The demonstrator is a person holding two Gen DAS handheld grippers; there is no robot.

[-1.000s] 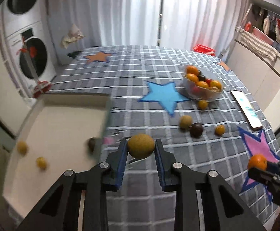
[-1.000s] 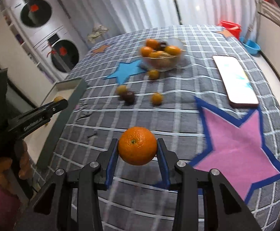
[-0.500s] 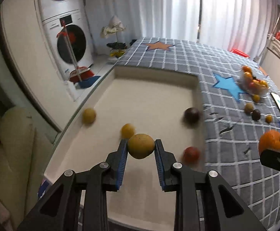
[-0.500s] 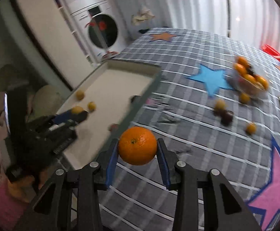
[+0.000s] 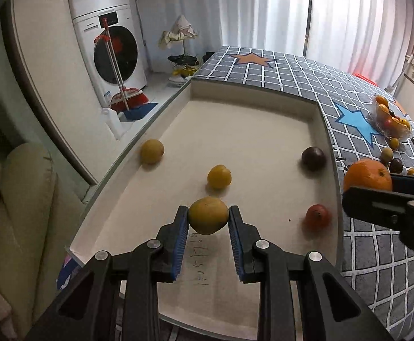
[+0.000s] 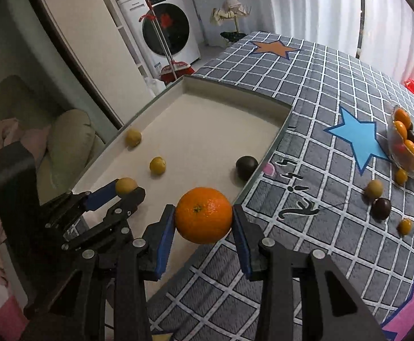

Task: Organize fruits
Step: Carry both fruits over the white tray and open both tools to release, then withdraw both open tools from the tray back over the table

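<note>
Over tray, left gripper pinches yellow fruit.

left gripper | black frame | blue-lined fingers | silver screws

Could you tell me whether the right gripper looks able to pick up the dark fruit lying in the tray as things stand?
Probably not yet: the right gripper is shut on the orange, so its jaws are full. The path over the tray to the dark fruit looks otherwise open.
</note>
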